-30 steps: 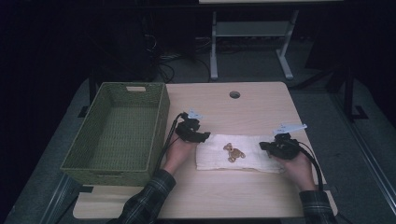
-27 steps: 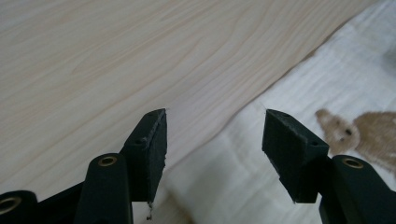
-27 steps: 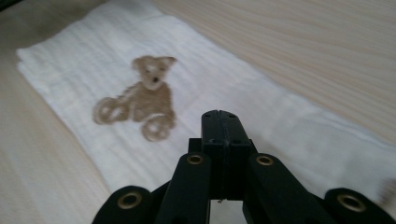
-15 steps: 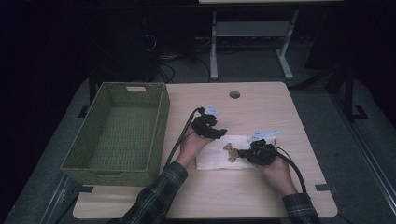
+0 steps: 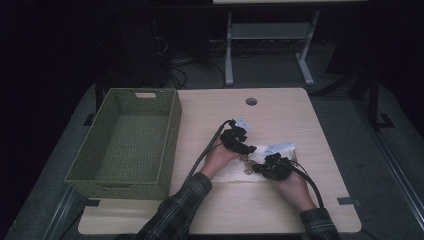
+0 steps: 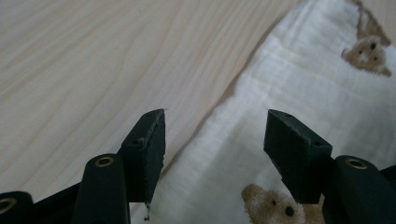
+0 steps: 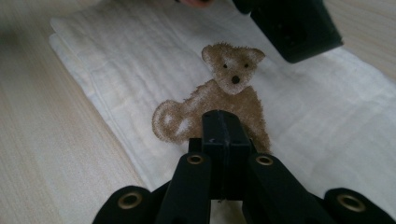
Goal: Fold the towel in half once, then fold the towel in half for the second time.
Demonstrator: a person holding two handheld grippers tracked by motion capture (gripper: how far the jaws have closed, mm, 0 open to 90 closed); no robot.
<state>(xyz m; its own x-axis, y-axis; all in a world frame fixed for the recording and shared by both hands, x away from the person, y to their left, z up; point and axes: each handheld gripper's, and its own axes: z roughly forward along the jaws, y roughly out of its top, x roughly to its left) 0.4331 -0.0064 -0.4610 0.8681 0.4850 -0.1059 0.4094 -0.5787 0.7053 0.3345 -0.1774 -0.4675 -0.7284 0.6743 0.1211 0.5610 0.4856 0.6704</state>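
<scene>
moved: both my hands came in from the cloth's two ends toward its middle; the left one now sits at the far edge, the right one on the near right part.
left hand-held gripper (image 5: 248,148): jaws apart, nothing between the pads; in its own view (image 6: 212,135) they straddle the cloth's edge, one jaw over bare wood, the other over fabric.
right hand-held gripper (image 5: 260,169): jaws pressed together, nothing between them; in its own view (image 7: 223,126) the tip is over the lower body of the bear print, low over the cloth, can't tell if it touches.
cloth (image 5: 235,172): white, folded, flat on the desk between my hands, right of the basket.
bear print (image 7: 219,100): brown, on the cloth's top side, head pointing away from my right tip.
basket (image 5: 172,127): green woven, on the desk's left side, well apart from the cloth.
desk (image 5: 280,115): pale wood, round hole near the far edge.
</scene>
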